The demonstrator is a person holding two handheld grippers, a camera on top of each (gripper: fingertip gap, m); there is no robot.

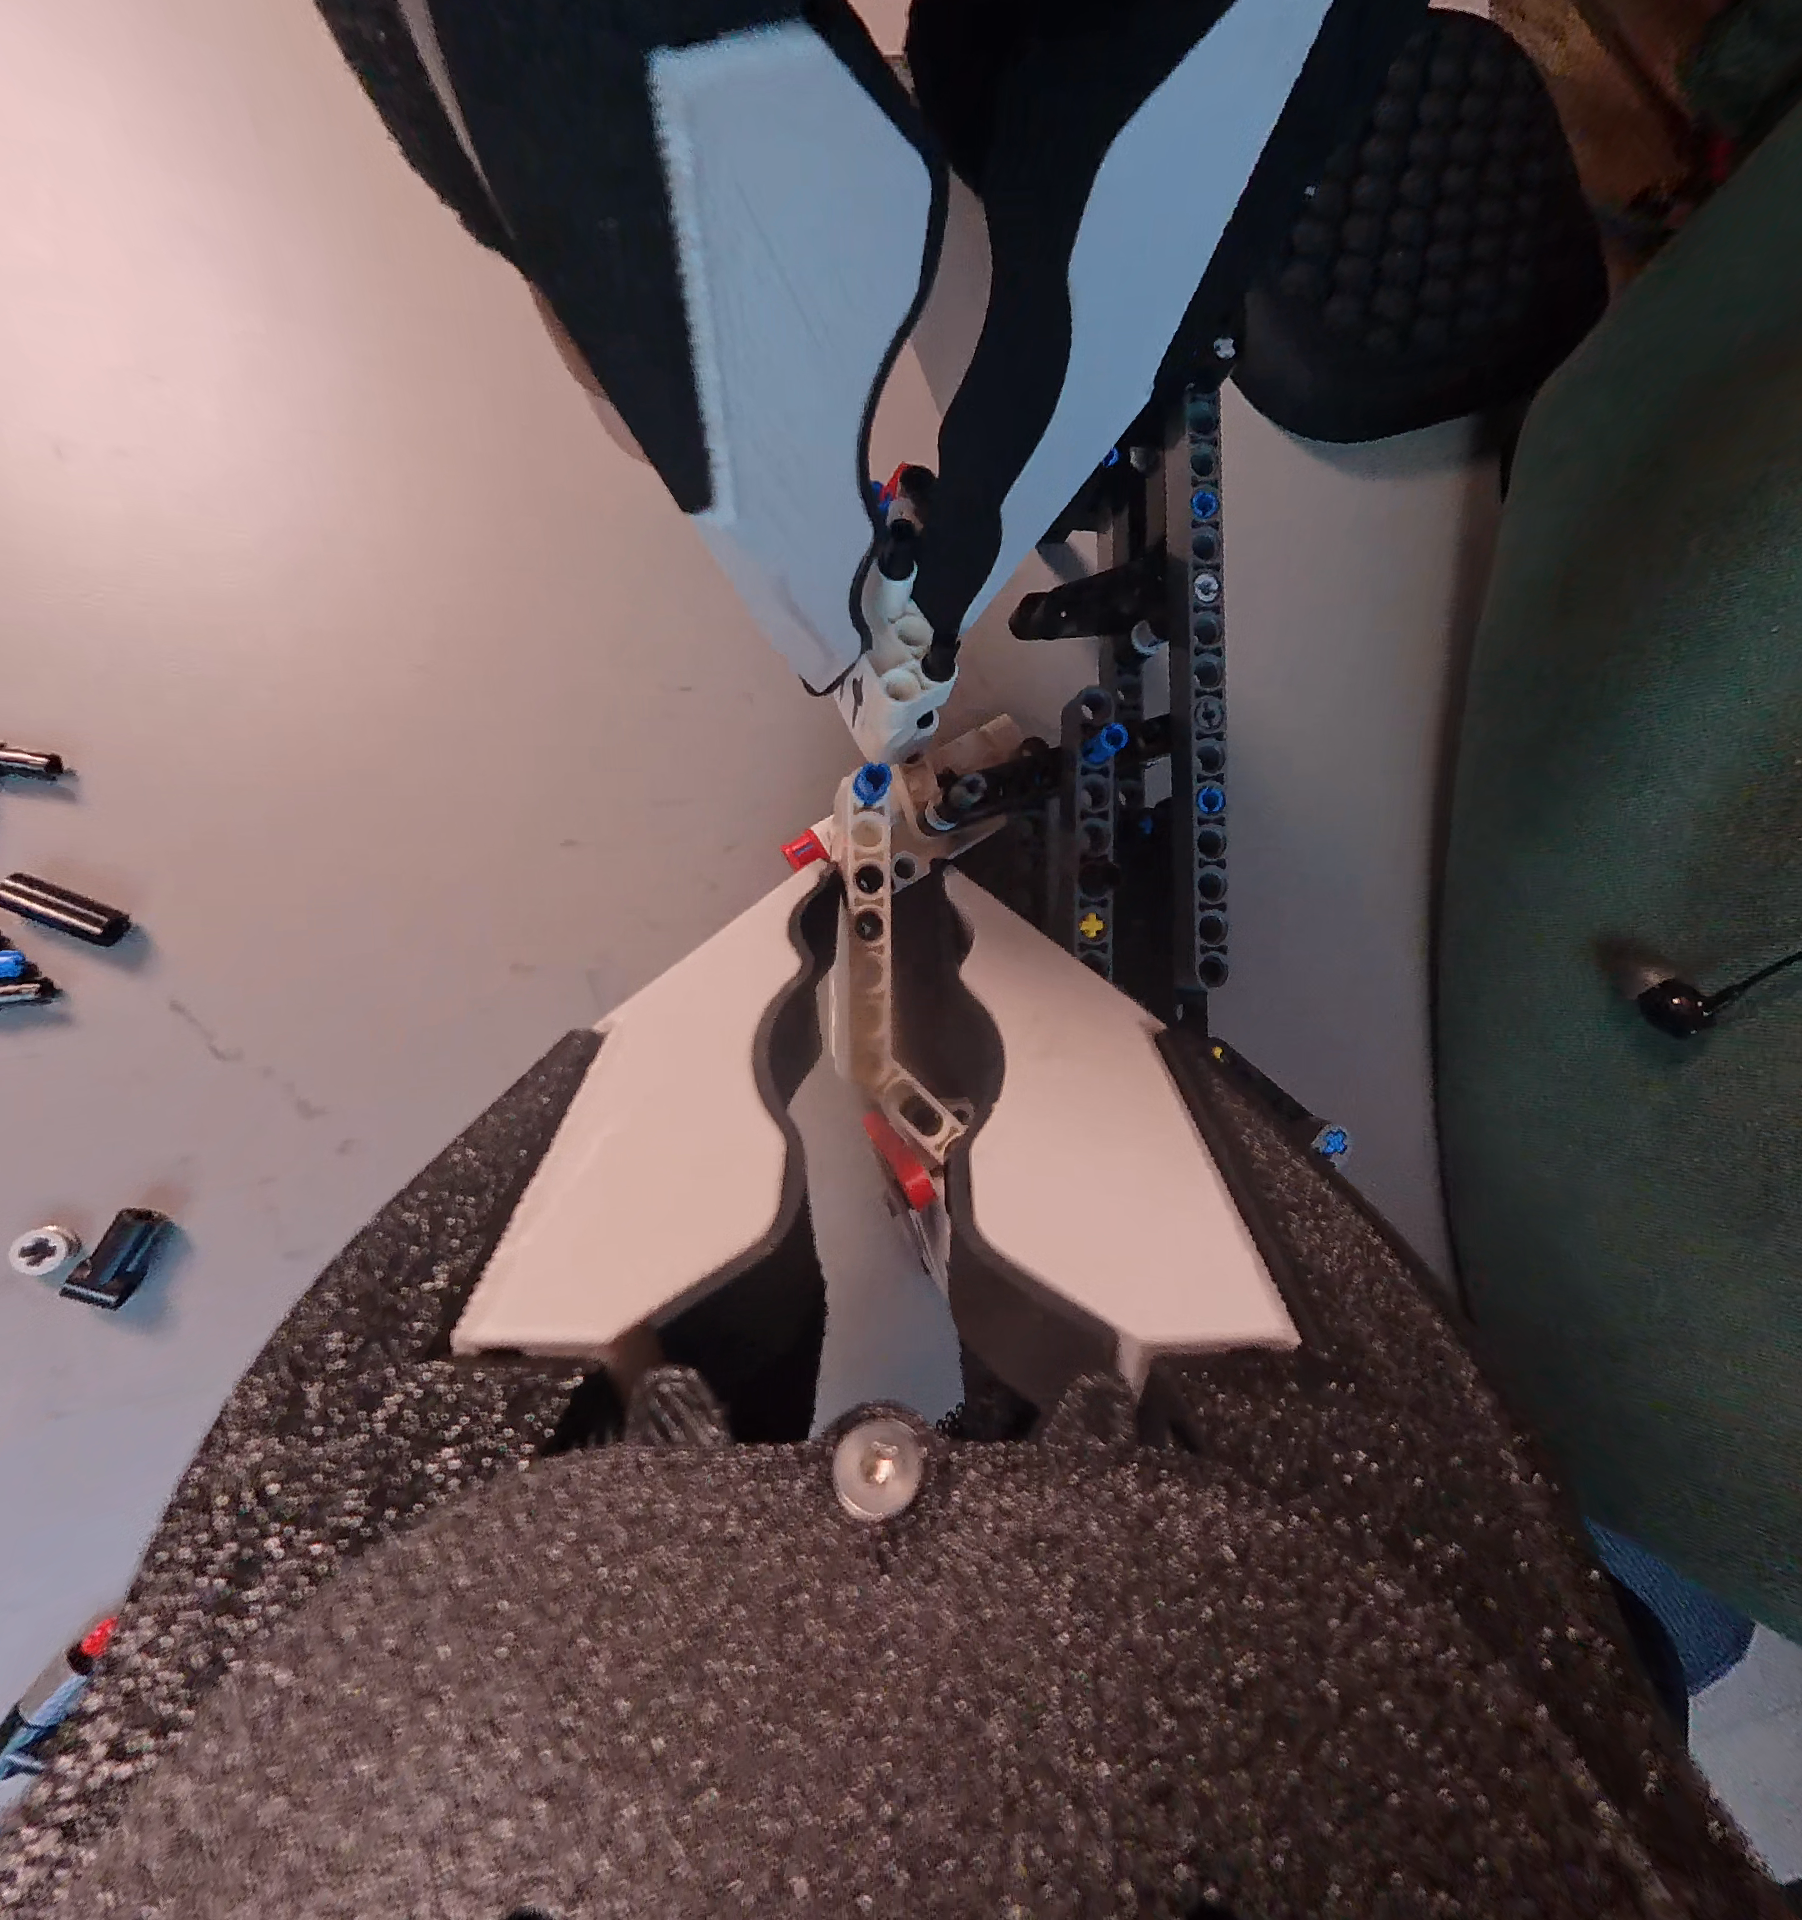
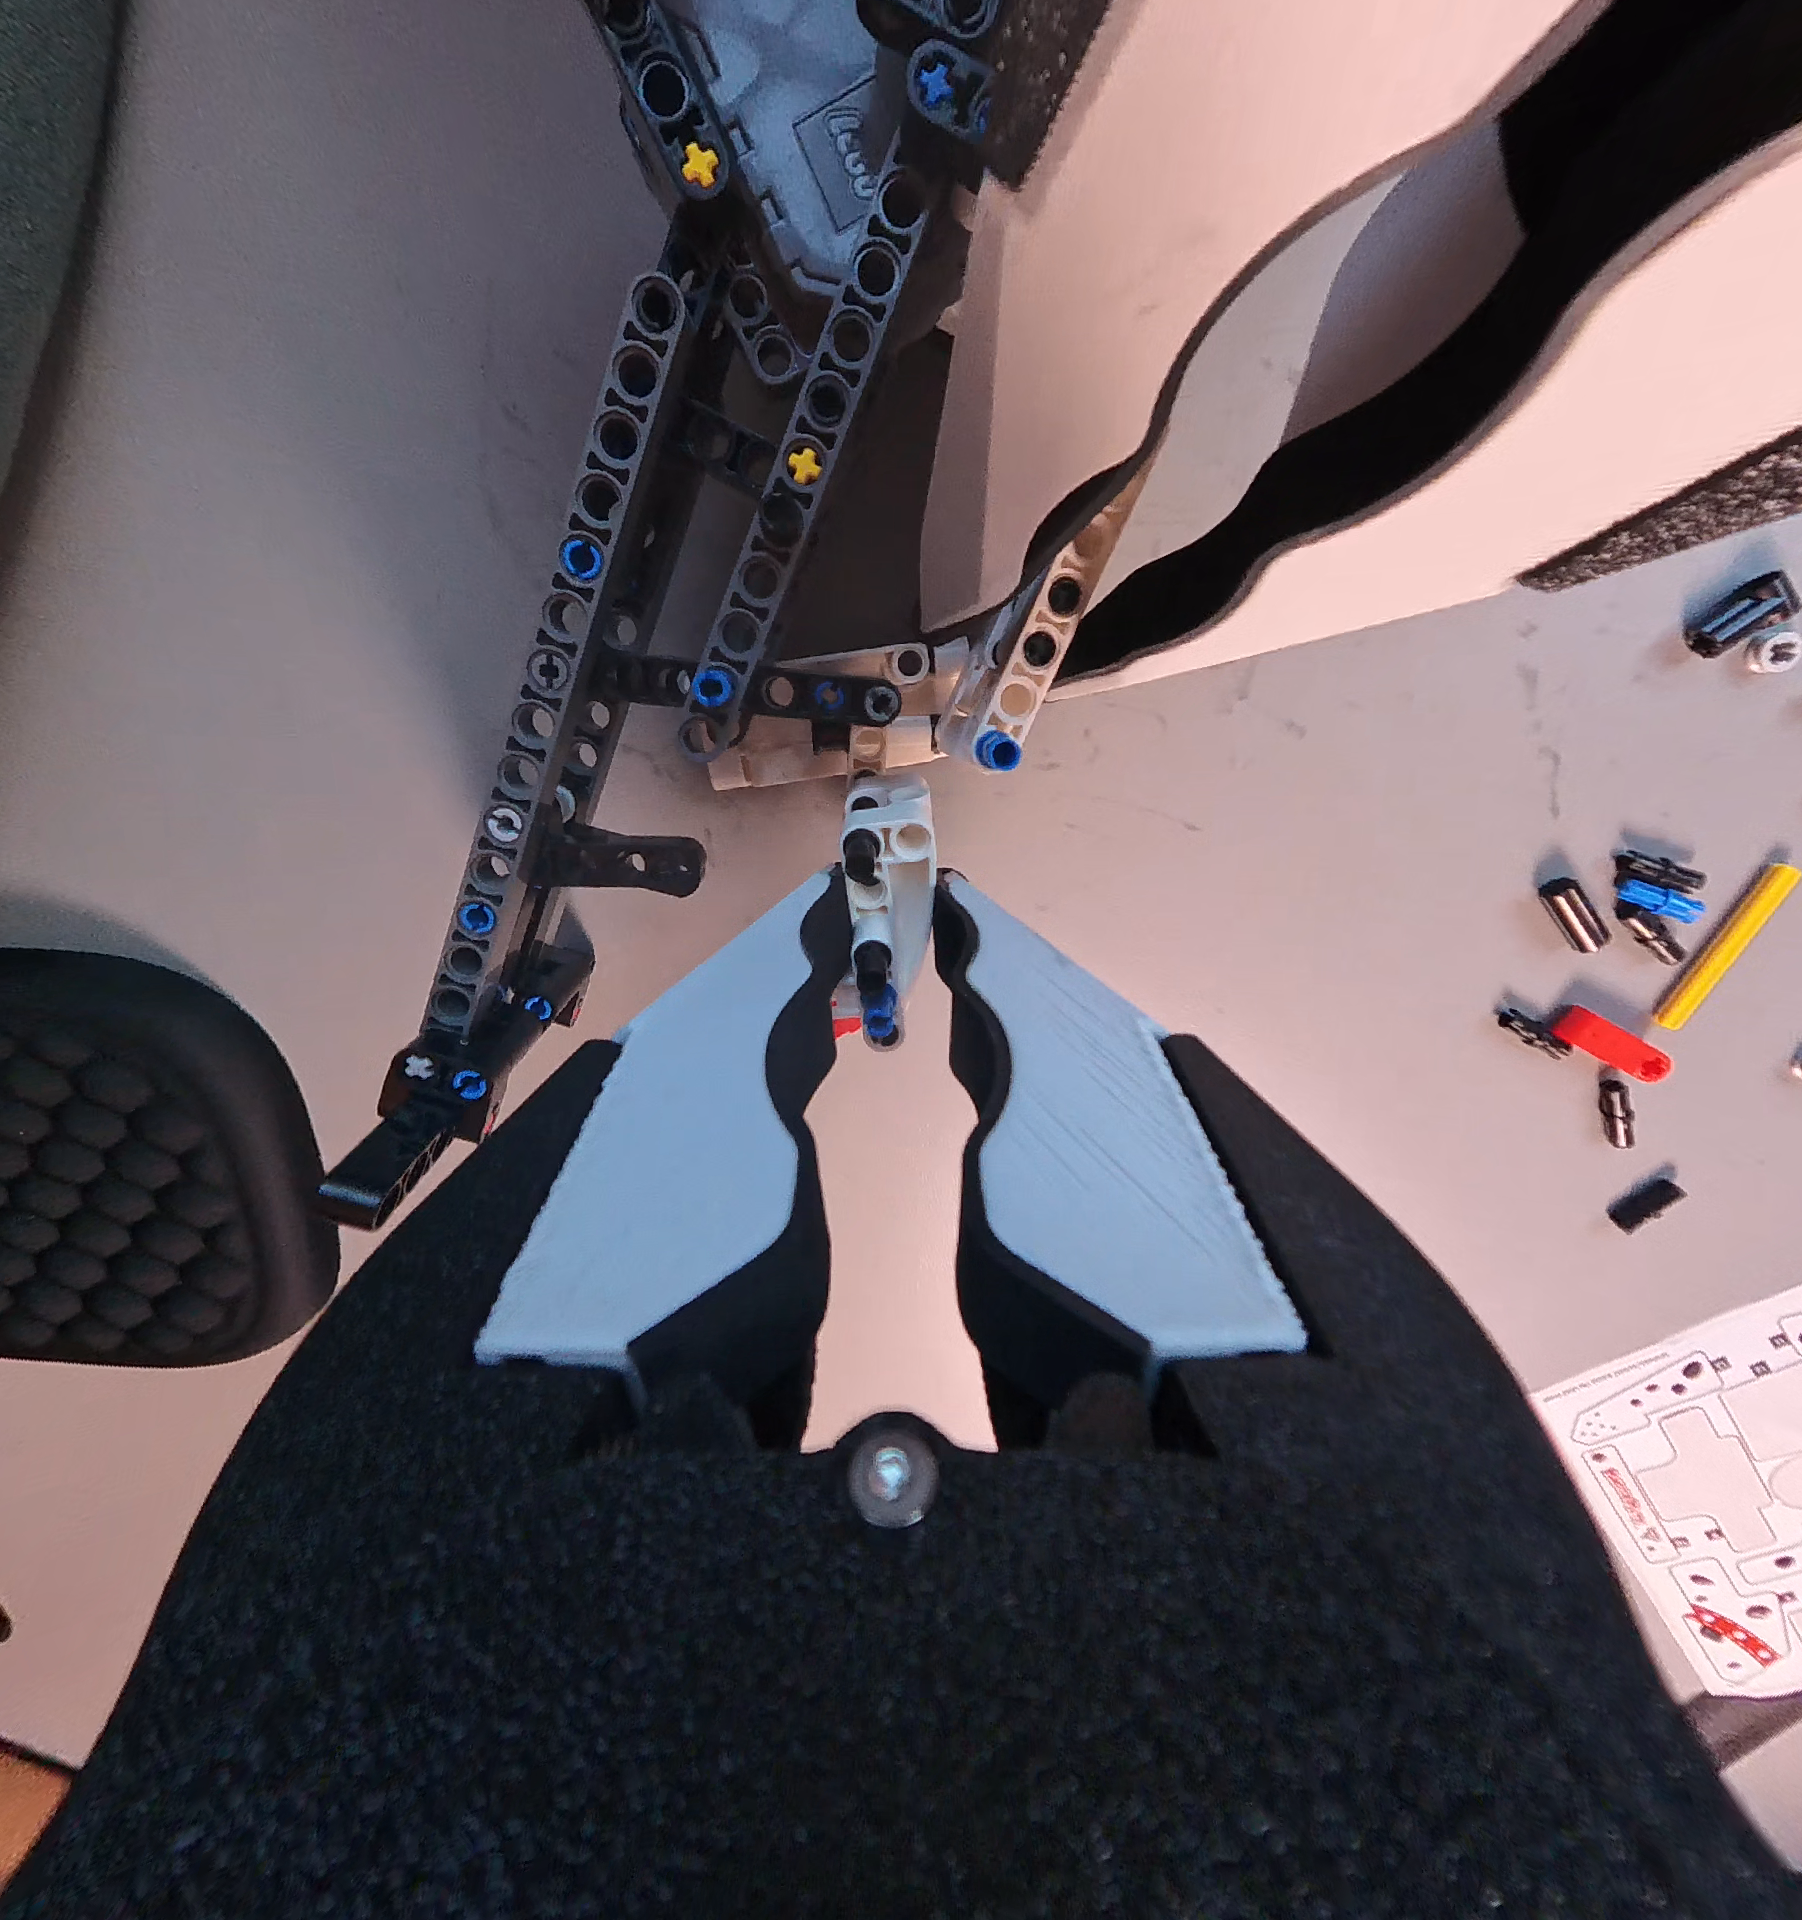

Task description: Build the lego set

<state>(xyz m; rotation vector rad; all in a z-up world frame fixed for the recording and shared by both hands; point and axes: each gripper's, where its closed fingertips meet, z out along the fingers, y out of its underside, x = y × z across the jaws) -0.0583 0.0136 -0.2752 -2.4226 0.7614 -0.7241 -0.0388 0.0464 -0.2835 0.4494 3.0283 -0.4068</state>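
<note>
While the dark grey beam frame (image 2: 606,582) lies flat on the pale table (image 2: 1292,831), two small white sub-assemblies meet just beside its near end. From the right wrist camera, the frame runs from 12 o'clock down toward 8 o'clock, its long holed beams dotted with blue pins and yellow axle ends. At the centre of that view the right gripper (image 2: 889,894) has its jaws clamped on a short white connector piece (image 2: 892,883) carrying black pins and a blue pin, its tip pointing at 12 o'clock toward a tan and white cluster on the frame's end. The left gripper (image 2: 1073,582) comes in from 2 o'clock there, jaws closed on a white holed beam (image 2: 1032,644) with a blue pin at its lower end.

From the left wrist camera, the same white beam (image 1: 866,935) stands between the left gripper (image 1: 881,883) fingers, gripped along its length, with a red pin at 9 o'clock near its top and a red part by its bent lower end. The white connector (image 1: 902,686) hangs just above it, touching or almost touching the blue pin.

Out at 3 o'clock in the right view lie loose parts: a yellow axle (image 2: 1728,945), a red short beam (image 2: 1609,1039), black and blue pins. A printed sheet (image 2: 1728,1496) sits at 4 o'clock. A black textured pad (image 2: 97,1153) lies at 8 o'clock
</note>
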